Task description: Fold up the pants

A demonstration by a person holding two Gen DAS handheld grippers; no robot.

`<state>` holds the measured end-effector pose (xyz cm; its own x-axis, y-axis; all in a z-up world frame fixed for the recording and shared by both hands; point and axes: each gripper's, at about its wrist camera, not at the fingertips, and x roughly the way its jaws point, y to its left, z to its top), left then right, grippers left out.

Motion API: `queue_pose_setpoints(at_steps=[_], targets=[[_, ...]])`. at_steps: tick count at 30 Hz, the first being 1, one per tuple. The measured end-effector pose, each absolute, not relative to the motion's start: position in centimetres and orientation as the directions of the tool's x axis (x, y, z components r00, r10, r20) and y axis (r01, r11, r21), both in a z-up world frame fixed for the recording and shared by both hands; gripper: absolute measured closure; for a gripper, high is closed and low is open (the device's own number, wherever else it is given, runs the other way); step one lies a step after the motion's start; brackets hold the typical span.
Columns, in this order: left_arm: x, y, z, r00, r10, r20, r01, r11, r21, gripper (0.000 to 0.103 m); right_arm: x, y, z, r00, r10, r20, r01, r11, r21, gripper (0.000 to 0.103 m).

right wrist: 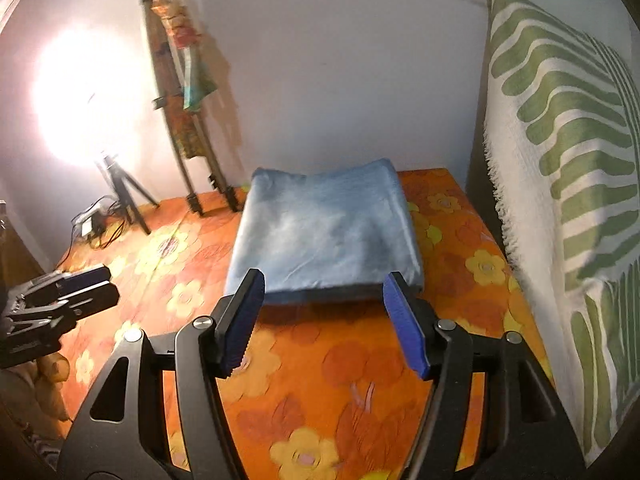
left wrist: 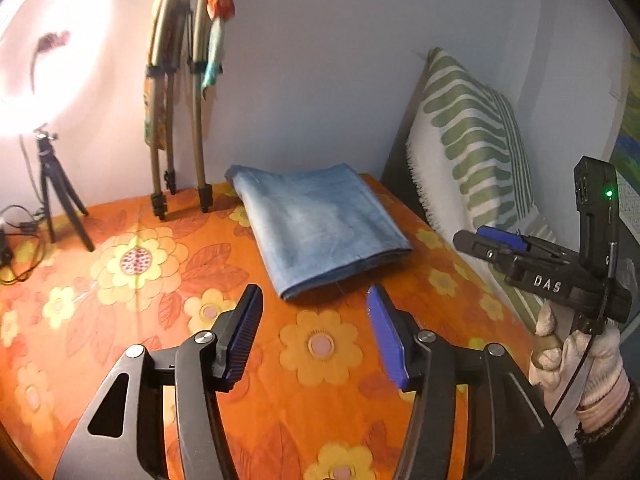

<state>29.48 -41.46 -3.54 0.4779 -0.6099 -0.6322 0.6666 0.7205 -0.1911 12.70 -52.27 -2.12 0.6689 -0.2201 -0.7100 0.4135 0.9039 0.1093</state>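
Observation:
The pants (left wrist: 320, 224) are light-blue denim, folded into a flat rectangular stack on the orange flowered bedspread (left wrist: 132, 264) near the back wall. My left gripper (left wrist: 314, 294) hangs open just in front of the stack's near edge, with nothing between its blue pads. In the right wrist view the pants (right wrist: 328, 232) lie straight ahead. My right gripper (right wrist: 325, 280) is open too, held above the near edge without touching it. Each gripper shows in the other's view: the right gripper (left wrist: 500, 240) held by a gloved hand (left wrist: 580, 364), the left gripper (right wrist: 92, 284) at the left edge.
A bright ring light on a small black tripod (left wrist: 60, 200) stands at the back left with cables (left wrist: 20, 240) beside it. Taller tripod legs (left wrist: 176, 168) draped with patterned cloth lean on the wall. A green-and-white pillow (left wrist: 472, 152) stands along the right side.

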Motion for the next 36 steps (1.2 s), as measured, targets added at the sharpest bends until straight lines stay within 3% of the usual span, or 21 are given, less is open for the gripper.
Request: queue_pose_setpoints(at_steps=[3,14,20,36], targets=[[27.5,-40.1,-2.7,0.492,-0.617,-0.614,0.661,0.724,-0.198,0.037,10.9,-50.0,-1.2,0.680,-0.232,-0.696,0.403,0.911,0.090,0.025],[22.4,-37.4,-2.5,0.525,-0.627,-0.575,0.670,0.721,-0.175,0.022,5.9,-43.9,-0.3,0.698,-0.259,-0.667,0.401,0.914,0.064,0.010],[22.0,-36.5,-3.5,0.519,-0.626,-0.583,0.663,0.725,-0.188,0.022,5.1,-41.6,-1.4,0.689,-0.297,-0.661,0.411,0.911,0.019,0.001],[21.8,-35.6,-7.0,0.534,-0.517,-0.669,0.608,0.785,-0.120,0.022,4.8,-41.0,-3.5,0.663,-0.361,-0.656,0.463,0.886,-0.021,0.000]])
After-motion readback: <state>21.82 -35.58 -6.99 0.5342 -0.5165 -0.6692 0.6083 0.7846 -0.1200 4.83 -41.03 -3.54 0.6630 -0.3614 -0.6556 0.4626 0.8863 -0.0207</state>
